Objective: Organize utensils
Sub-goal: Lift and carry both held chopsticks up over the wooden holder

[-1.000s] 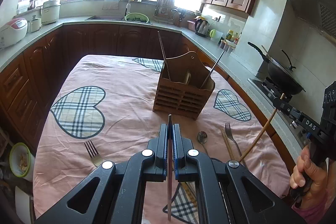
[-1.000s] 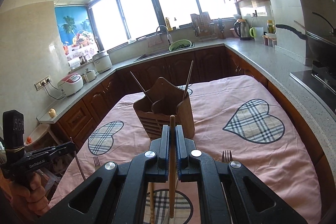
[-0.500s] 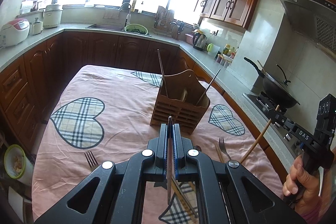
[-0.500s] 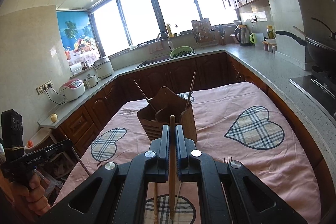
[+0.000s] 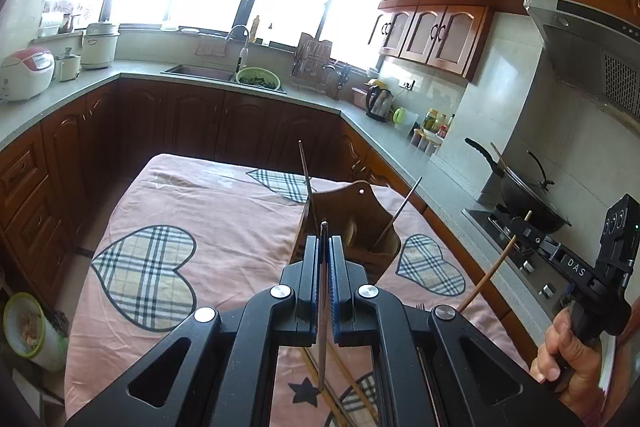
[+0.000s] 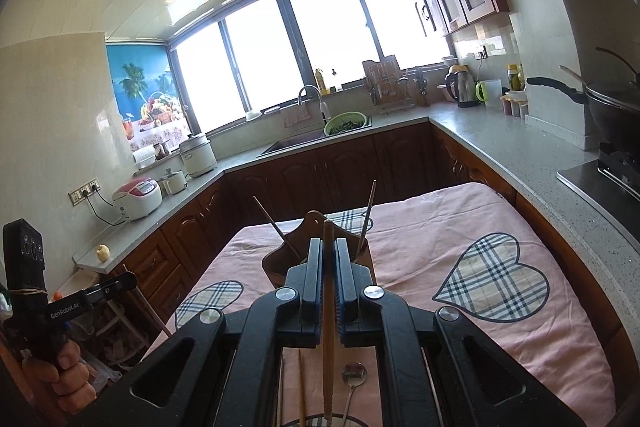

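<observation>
A brown wooden utensil holder (image 5: 360, 211) stands on the pink tablecloth with two chopsticks leaning in it. My left gripper (image 5: 324, 241) is shut on a dark chopstick (image 5: 321, 347) that hangs upright just in front of the holder. My right gripper (image 6: 329, 243) is shut on a light wooden chopstick (image 6: 328, 355), also upright and in line with the holder (image 6: 280, 259). Each gripper shows in the other's view: the right gripper (image 5: 524, 227) at the far right with its chopstick (image 5: 488, 275), the left gripper (image 6: 124, 281) at the far left.
A spoon (image 6: 354, 375) and a loose chopstick (image 6: 301, 391) lie on the tablecloth (image 6: 460, 227) below my right gripper. More chopsticks (image 5: 344, 383) and a fork (image 5: 420, 305) lie near the front edge. Counters wrap around the table; a wok (image 5: 524, 199) sits on the stove at right.
Both grippers have lifted with their chopsticks still clamped. The holder now sits lower in both views, partly behind the fingers, and the utensils on the table have slid down out of sight.
</observation>
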### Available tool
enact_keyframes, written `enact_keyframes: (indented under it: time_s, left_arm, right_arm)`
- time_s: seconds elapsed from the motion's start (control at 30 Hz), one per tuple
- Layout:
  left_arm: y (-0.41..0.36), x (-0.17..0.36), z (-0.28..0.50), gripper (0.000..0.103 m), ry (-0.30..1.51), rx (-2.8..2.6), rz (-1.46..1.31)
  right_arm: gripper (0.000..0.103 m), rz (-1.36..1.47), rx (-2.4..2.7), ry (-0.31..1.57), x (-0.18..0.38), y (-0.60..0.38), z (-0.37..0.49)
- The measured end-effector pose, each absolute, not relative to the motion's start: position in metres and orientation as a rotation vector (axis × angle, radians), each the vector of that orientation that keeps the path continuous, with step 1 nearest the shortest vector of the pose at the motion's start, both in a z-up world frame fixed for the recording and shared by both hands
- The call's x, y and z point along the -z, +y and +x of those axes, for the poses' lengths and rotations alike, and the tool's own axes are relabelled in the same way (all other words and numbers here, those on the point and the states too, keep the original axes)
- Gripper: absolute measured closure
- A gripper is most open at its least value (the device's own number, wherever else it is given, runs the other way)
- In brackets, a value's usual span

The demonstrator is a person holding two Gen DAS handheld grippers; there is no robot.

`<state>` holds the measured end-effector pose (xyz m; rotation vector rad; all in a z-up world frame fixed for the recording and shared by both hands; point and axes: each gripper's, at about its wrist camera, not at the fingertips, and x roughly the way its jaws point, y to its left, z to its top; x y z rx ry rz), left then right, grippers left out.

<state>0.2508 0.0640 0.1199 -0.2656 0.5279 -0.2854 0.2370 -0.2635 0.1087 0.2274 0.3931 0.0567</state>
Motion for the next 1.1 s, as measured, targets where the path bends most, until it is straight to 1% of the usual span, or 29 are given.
enact_keyframes:
  time_s: [0.3,0.7,1.1]
  left_arm:
    - [0.063,-0.137,0.280,0.101,0.446,0.293,-0.269]
    - [0.056,-0.141,0.324,0.101,0.354,0.285,-0.275]
    - [0.047,-0.113,0.394,0.101,0.333,0.259,-0.327]
  right_arm:
    - [0.098,0.253,-0.051,0.306,-0.128,-0.266,0.263]
    - [0.098,0.272,-0.023,0.208,-0.151,-0.274,0.301]
    - [0.098,0.290,0.012,0.191,-0.142,-0.289,0.345]
